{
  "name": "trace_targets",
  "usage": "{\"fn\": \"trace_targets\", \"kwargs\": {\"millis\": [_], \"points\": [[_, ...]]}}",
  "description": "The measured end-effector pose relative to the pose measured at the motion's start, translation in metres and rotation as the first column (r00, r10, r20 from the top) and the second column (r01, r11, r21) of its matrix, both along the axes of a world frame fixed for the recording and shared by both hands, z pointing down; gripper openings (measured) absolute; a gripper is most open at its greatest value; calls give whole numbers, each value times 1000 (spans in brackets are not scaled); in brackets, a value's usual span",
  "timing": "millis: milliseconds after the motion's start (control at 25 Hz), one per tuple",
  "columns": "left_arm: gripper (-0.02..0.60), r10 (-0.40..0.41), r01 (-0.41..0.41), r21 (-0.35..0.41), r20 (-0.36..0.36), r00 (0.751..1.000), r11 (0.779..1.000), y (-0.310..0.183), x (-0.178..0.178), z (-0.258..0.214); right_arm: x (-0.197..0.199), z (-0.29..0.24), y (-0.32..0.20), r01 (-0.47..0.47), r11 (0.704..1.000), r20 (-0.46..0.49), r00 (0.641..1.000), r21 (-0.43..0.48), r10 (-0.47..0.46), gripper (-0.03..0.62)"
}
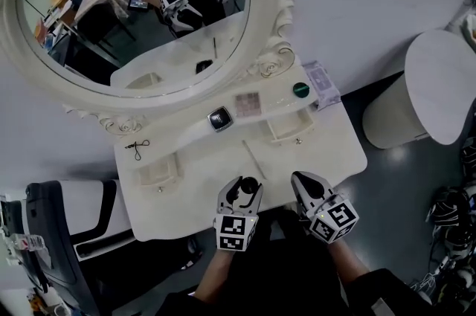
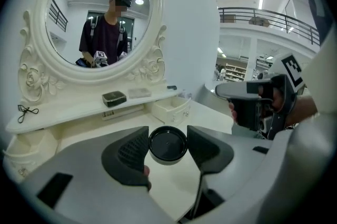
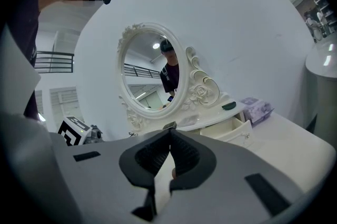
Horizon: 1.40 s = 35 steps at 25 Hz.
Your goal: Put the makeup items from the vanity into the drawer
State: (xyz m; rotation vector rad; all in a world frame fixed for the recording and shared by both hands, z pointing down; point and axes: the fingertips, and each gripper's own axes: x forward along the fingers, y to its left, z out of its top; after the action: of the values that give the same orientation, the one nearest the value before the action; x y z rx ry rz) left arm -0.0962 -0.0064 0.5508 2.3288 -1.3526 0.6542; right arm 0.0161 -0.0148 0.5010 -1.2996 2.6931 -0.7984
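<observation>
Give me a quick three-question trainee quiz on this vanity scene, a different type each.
1. True or false: the left tool grips a round black jar.
2. The right tool is: A) open, B) shut and empty, C) shut on a brush.
3. Fill in: the small round item beside the tissue pack is ____ in colour.
Key: 1 true; 2 B; 3 green.

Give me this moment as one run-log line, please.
left gripper: shut on round black jar | right gripper: shut, empty | small drawer: open | black compact: not stowed
</observation>
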Motion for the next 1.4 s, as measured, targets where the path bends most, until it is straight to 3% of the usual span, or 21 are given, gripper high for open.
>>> {"fn": "trace_targets", "kwargs": {"millis": [320,680,1040,1400], "points": [[235,71,-68,98,-31,997,993,-10,8,-42,-5,-15,6,-60,998,9,998,29,60,23],[235,177,-169,123,-63,982,978,-9,0,-55,-18,-20,17,-164,986,-3,986,39,164,23],[235,234,-221,131,-94,968,967,-12,-16,-62,-32,-21,25,-220,975,-38,975,41,221,23],[235,265,-251,137,-95,960,958,-46,23,-60,-2,-14,3,-226,973,-56,972,37,228,23]]}}
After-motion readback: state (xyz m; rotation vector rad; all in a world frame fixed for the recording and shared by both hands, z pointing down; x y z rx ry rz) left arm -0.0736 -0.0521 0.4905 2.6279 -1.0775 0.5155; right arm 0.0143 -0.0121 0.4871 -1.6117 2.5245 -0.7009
